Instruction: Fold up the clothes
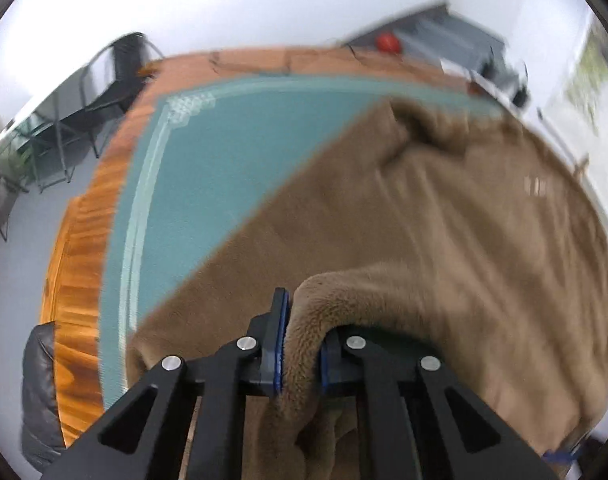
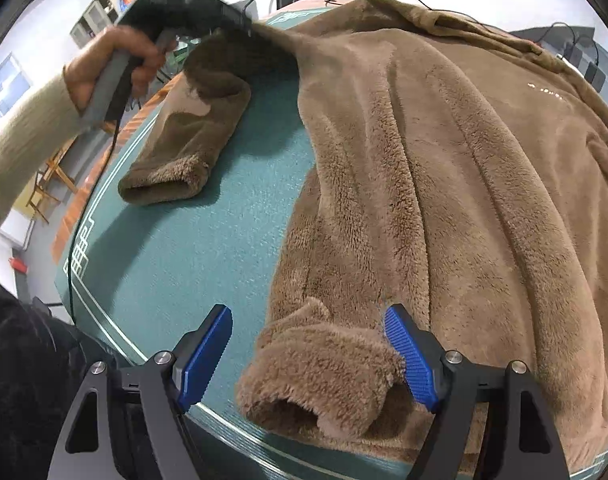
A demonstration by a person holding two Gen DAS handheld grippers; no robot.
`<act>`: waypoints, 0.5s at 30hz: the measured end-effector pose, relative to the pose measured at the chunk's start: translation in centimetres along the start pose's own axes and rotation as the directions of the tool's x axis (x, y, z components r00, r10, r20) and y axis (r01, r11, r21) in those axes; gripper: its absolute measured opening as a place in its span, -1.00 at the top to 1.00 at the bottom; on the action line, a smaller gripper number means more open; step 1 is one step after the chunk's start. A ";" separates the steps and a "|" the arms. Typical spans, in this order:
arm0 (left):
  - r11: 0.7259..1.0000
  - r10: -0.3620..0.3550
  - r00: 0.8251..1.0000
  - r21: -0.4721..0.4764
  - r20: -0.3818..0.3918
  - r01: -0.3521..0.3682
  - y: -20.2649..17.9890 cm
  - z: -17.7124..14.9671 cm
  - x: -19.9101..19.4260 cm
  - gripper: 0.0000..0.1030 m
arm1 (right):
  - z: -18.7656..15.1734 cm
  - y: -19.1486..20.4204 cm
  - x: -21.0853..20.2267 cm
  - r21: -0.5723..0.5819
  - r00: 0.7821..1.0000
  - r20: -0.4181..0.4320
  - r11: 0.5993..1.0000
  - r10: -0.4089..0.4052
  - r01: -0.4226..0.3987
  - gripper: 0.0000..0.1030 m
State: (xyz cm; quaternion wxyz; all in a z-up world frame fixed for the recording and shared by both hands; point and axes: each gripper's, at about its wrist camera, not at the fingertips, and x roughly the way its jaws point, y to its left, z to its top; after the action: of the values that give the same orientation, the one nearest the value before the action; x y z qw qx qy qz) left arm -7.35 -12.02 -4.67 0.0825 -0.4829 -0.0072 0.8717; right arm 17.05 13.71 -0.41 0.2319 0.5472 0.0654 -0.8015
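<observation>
Clamped tight in our left gripper [image 1: 300,344] is a thick roll of the brown fleece garment [image 2: 444,168], the blue pads pinching the plush from both sides; in the right wrist view that gripper is lifted by the person's hand [image 2: 116,64], with the left sleeve [image 2: 180,148] drooping from it and its cuff resting on the green table mat [image 2: 176,264]. Our right gripper [image 2: 308,356] has its jaws wide apart around the right cuff [image 2: 316,380], which lies near the mat's front edge; one pad looks to brush the fleece, but nothing is squeezed. We judge the fold barely begun: the body of the garment lies spread and rumpled across the mat, neither sleeve is tucked in, and the lengthwise and crosswise folds are all left to do. Beyond the mat we see the wooden table edge [image 1: 80,280].
</observation>
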 end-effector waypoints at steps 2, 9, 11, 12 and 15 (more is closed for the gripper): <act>0.999 -0.019 0.999 -0.030 0.025 0.020 0.5 0.9 -1.3 0.73 | -0.3 0.1 -0.9 -0.001 0.999 0.021 0.999 0.033 -0.033 -0.57; 0.999 -0.031 0.999 -0.027 0.039 0.032 0.0 1.6 -2.6 0.72 | -1.4 -1.2 -5.5 0.017 0.995 0.093 1.000 -0.018 0.017 -0.57; 0.998 -0.033 0.999 -0.043 0.026 0.034 0.2 1.6 -2.2 0.72 | -2.0 -0.9 -5.7 -0.032 0.996 0.061 0.997 -0.062 0.064 -0.57; 0.999 -0.029 0.999 -0.044 0.020 0.030 0.2 1.6 -2.0 0.72 | -2.2 -0.7 -5.6 -0.048 0.997 0.046 0.997 -0.065 0.068 -0.57; 0.999 -0.018 1.000 -0.035 0.007 0.019 0.0 1.7 -1.7 0.71 | -3.0 -2.0 -6.4 0.073 0.984 0.035 0.981 0.175 -0.177 -0.57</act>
State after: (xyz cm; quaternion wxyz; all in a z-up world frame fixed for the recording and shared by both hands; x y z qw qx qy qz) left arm -7.86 -12.22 -2.35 0.0821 -0.4814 -0.0272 0.8722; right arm 20.58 18.47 3.89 0.2818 0.5479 -0.0171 -0.7875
